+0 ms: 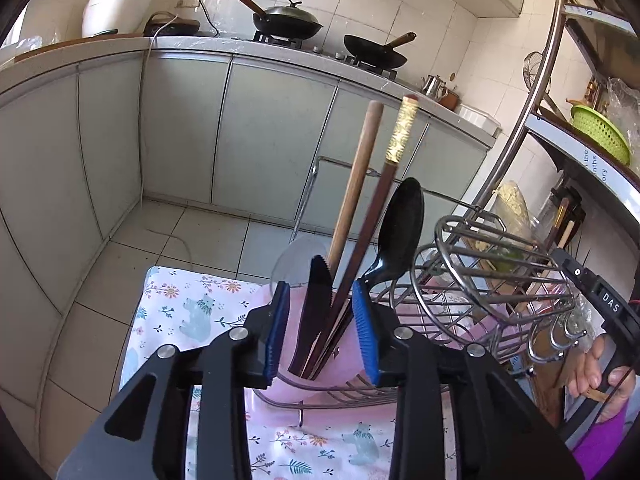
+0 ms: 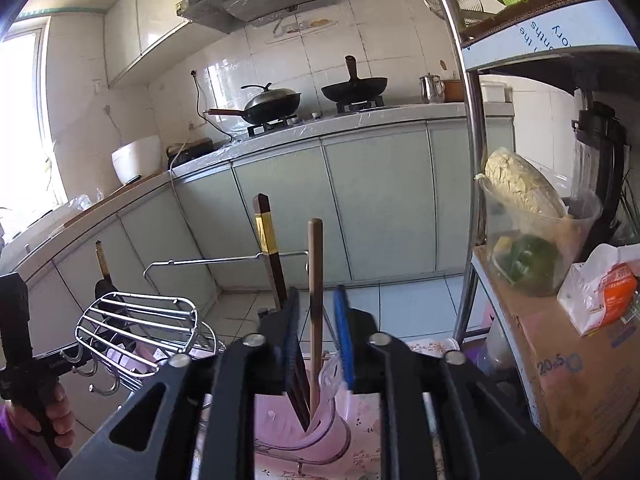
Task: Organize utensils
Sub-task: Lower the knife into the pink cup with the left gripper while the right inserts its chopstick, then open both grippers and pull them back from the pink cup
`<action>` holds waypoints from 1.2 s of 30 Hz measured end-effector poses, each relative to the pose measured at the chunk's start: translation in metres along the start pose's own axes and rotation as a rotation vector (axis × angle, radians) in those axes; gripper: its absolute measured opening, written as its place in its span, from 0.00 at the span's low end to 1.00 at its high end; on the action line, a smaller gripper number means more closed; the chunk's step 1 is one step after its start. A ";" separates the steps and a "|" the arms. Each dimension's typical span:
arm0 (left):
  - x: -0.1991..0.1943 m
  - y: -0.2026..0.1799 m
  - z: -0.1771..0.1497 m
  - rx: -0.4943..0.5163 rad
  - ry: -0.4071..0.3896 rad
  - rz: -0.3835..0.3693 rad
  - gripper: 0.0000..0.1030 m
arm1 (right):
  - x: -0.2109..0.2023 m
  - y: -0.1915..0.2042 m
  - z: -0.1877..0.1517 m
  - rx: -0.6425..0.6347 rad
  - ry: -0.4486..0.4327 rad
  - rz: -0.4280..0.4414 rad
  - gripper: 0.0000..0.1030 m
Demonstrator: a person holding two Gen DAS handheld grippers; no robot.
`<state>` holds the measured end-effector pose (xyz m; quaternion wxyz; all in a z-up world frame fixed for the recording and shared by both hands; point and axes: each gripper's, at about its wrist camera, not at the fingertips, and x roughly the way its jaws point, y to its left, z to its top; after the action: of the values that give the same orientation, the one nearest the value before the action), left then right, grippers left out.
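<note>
My left gripper point(image 1: 322, 328) and right gripper point(image 2: 318, 340) stand half-wide, gripping nothing; chopsticks point(image 1: 394, 184), knife point(image 1: 316, 304) and spoon point(image 1: 400, 228) already fill the cup point(image 1: 296, 256).

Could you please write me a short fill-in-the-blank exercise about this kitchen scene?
1. The spoon standing in the pink cup is ____ in colour.
2. The basket on the shelf is ____.
3. The number of woks on the stove is ____.

Answers: black; green; two

Utensil bottoms hidden inside pink holder point(image 1: 316, 364).
</note>
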<state>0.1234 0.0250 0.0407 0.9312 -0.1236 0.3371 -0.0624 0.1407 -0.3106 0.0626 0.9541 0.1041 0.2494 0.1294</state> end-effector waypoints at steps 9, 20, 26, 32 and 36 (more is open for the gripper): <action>-0.015 -0.005 -0.003 0.019 -0.019 0.016 0.32 | -0.020 0.002 0.003 0.009 -0.032 0.000 0.39; -0.053 -0.008 -0.006 -0.003 -0.093 0.019 0.32 | -0.071 0.022 -0.009 -0.007 -0.124 0.004 0.40; -0.069 -0.019 -0.019 0.018 -0.115 0.025 0.32 | -0.079 0.050 -0.035 -0.059 -0.096 0.010 0.40; -0.076 -0.032 -0.033 0.041 -0.119 0.026 0.32 | -0.079 0.072 -0.056 -0.089 -0.073 0.008 0.40; -0.074 -0.039 -0.043 0.056 -0.113 0.034 0.32 | -0.077 0.079 -0.066 -0.091 -0.056 0.000 0.40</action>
<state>0.0379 -0.0062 0.0645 0.9529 -0.0949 0.2840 -0.0490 0.0271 -0.2505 0.0614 0.9644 0.0643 0.2165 0.1375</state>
